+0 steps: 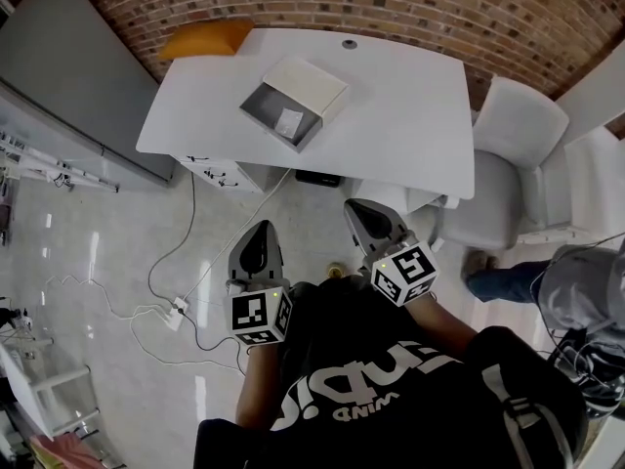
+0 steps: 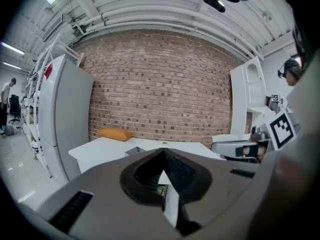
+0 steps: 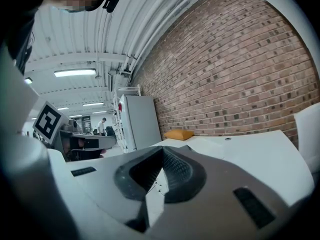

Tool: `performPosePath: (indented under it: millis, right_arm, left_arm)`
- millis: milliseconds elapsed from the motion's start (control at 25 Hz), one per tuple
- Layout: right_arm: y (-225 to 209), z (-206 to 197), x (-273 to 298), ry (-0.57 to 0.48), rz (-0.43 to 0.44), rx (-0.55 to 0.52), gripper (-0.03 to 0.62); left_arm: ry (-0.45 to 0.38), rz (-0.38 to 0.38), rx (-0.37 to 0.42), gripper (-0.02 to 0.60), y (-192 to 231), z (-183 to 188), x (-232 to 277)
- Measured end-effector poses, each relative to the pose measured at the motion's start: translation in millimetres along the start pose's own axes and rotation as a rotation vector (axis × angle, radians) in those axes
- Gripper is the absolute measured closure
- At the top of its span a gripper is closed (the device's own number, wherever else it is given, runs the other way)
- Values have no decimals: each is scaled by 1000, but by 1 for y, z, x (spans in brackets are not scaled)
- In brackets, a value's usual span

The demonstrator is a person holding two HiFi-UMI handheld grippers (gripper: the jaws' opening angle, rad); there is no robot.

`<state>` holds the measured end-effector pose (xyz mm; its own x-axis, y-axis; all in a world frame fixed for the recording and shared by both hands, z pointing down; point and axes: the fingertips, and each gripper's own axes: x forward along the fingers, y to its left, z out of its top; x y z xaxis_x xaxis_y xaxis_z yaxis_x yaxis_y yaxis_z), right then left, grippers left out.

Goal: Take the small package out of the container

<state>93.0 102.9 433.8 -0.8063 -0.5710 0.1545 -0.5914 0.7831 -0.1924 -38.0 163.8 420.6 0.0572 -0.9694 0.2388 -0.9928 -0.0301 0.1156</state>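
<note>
Lab-like workroom, brick wall (image 1: 322, 3), white table (image 1: 410, 115)

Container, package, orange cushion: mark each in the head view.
Container (image 1: 264, 103), head view, bare grey floor left of the package.
Package (image 1: 289, 120), head view, middle of its white top.
Cushion (image 1: 205, 37), head view, middle of its orange top.

Head view steeply down; gripper views level, toward the shared table (image 1: 410, 115)
</note>
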Motion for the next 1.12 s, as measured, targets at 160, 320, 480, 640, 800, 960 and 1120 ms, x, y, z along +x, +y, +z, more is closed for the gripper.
performPosePath:
  millis: [160,320,480,640,800,960,1120]
  right_arm:
    - [-7,-5,8,15,11,8,595]
    - [-11,-6,21,26,23,11,595]
    - [-19,-8,34,31,17,13,595]
    - [-24,-5,50,27,9,9,595]
    - [-36,1,67,20,-5,8,595]
    - [-44,1,86,23,-14,8,595]
    - [-52,4,110,24,-22,6,595]
  left_arm:
    - [2,21,-9,577,5,-1,10]
    - [2,25,-11,577,9,2,22]
    - [2,17,-19,577,14,1,36]
    - [-2,5,-23,577,24,3,52]
    - [-5,-12,-18,577,34,8,73]
    - [-6,-19,-20,577,47,11,92]
    - [-2,-28,-25,577,63,13,114]
